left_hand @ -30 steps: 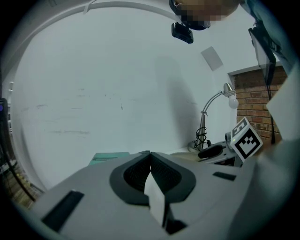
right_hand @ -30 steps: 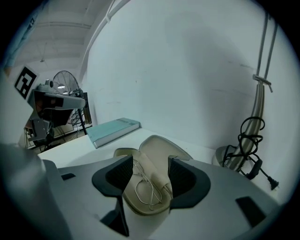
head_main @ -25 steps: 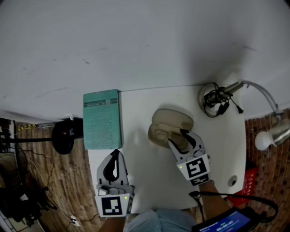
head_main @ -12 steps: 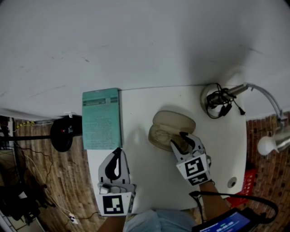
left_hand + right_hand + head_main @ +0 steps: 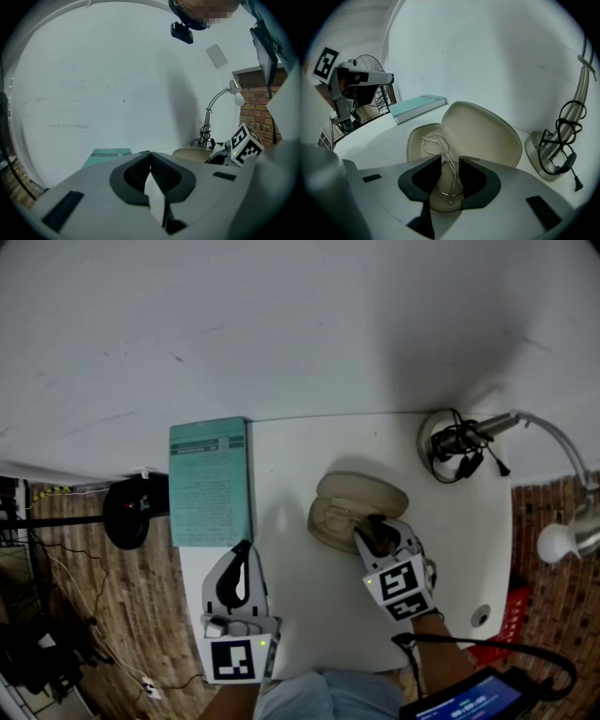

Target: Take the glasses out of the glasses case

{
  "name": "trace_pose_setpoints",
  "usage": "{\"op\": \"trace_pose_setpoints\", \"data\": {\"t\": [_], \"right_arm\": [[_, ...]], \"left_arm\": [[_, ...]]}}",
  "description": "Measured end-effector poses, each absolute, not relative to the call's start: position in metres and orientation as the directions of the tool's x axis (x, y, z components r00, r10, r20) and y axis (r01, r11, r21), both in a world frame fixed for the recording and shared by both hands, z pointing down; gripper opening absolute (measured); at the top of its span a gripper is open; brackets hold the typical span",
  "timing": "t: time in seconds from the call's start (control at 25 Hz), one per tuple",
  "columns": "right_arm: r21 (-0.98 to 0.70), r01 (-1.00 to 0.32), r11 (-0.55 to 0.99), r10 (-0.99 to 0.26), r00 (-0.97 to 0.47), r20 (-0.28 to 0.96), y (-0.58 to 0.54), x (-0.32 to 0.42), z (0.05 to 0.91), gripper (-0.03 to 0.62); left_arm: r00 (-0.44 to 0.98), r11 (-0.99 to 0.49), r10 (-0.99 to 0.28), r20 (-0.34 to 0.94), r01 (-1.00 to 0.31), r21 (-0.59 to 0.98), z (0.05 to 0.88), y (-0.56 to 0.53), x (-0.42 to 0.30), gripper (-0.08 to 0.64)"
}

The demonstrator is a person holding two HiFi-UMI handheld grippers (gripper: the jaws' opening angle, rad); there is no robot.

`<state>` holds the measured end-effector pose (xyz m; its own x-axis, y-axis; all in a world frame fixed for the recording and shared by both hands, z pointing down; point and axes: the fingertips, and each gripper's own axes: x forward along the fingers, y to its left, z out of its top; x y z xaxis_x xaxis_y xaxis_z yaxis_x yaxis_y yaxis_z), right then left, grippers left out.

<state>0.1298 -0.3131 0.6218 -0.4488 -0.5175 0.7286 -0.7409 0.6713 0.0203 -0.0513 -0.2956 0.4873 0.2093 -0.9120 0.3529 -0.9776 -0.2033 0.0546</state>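
Observation:
A beige glasses case (image 5: 361,498) lies open on the white table (image 5: 300,615), its lid tipped back toward the wall. Thin wire-framed glasses (image 5: 436,143) rest in the case's lower shell (image 5: 419,143). My right gripper (image 5: 375,529) points steeply down into the shell. Its jaws are closing, and the wire frame runs between the dark pads (image 5: 425,176) without being pressed. In the right gripper view that gripper (image 5: 450,161) straddles the near lens. My left gripper (image 5: 242,551) rests at the table's front left, shut with nothing in it; its tips (image 5: 150,153) meet.
A teal book (image 5: 210,482) lies at the table's back left corner. A desk lamp base (image 5: 448,444) with a coiled black cable stands at the back right, and its head (image 5: 561,540) hangs past the right edge. A black fan (image 5: 129,512) stands on the floor, left.
My right gripper has sunk lower into the open case, and its jaws have narrowed around the glasses. The left gripper has stayed where it was.

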Motion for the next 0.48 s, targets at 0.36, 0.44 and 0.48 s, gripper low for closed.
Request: {"op": "trace_pose_setpoints", "data": {"t": [0.36,0.44,0.48], "right_arm": [[-0.026,-0.750,0.661,-0.476,-0.446,0.758,-0.3109,0.1295,0.6255,0.110],[-0.032,-0.752,0.659,-0.469,-0.443,0.764,-0.3108,0.1298,0.6260,0.107],[-0.032,-0.751,0.659,-0.467,-0.442,0.766,-0.3108,0.1301,0.6260,0.107]], "left_arm": [[0.205,-0.199,-0.915,0.347,-0.979,0.053,0.4852,-0.2950,-0.0531,0.006],[0.206,-0.198,-0.911,0.358,-0.978,0.061,0.4877,-0.2919,-0.0529,0.006],[0.207,-0.198,-0.912,0.355,-0.978,0.061,0.4872,-0.2914,-0.0527,0.006]]}}
